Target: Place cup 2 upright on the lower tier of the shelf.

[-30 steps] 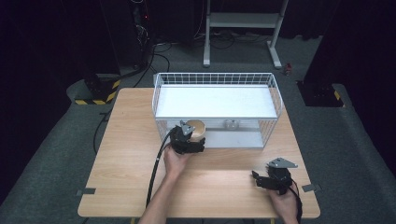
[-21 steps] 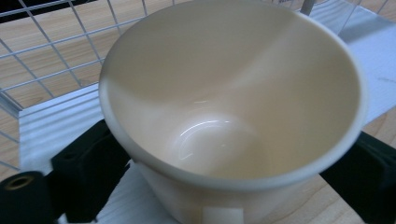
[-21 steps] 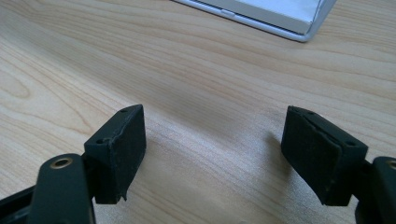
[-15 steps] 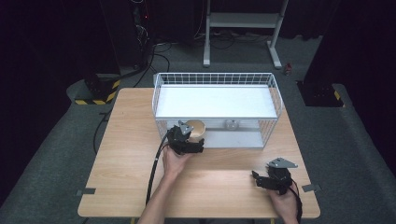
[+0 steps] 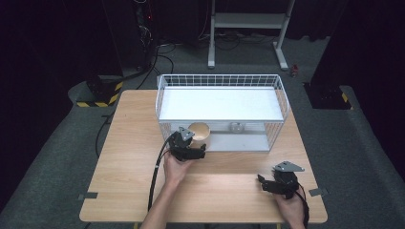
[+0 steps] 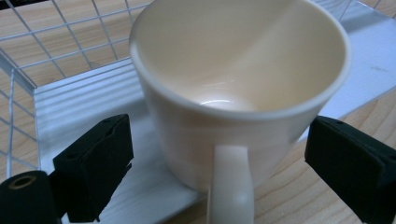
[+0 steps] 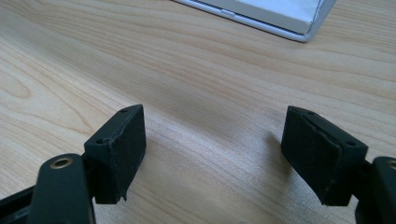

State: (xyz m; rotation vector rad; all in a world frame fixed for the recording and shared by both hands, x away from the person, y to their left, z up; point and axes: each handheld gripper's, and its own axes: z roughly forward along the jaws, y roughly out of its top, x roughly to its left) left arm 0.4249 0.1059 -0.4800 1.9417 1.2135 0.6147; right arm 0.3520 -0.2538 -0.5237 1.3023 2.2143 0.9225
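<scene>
— Left tool [image 5: 199, 151]: what's it doing?
— Jaws spread wide either side of a cream mug [image 6: 238, 88], gripping nothing. The mug stands on the wire rack's lower shelf [image 5: 239, 141], at the front edge.
— And the right tool [image 5: 265, 183]?
— Open, empty, low over the bench [image 5: 129, 143]. Grasping looks still to do.

- i see a cream mug [image 6: 238, 88], glossy and empty, standing upright with its mouth open to me.
- its handle [image 6: 231, 186] points straight back toward my left gripper.
- it stands at the front edge of the white wire rack's [image 5: 162, 102] lower shelf, near the left corner.
</scene>
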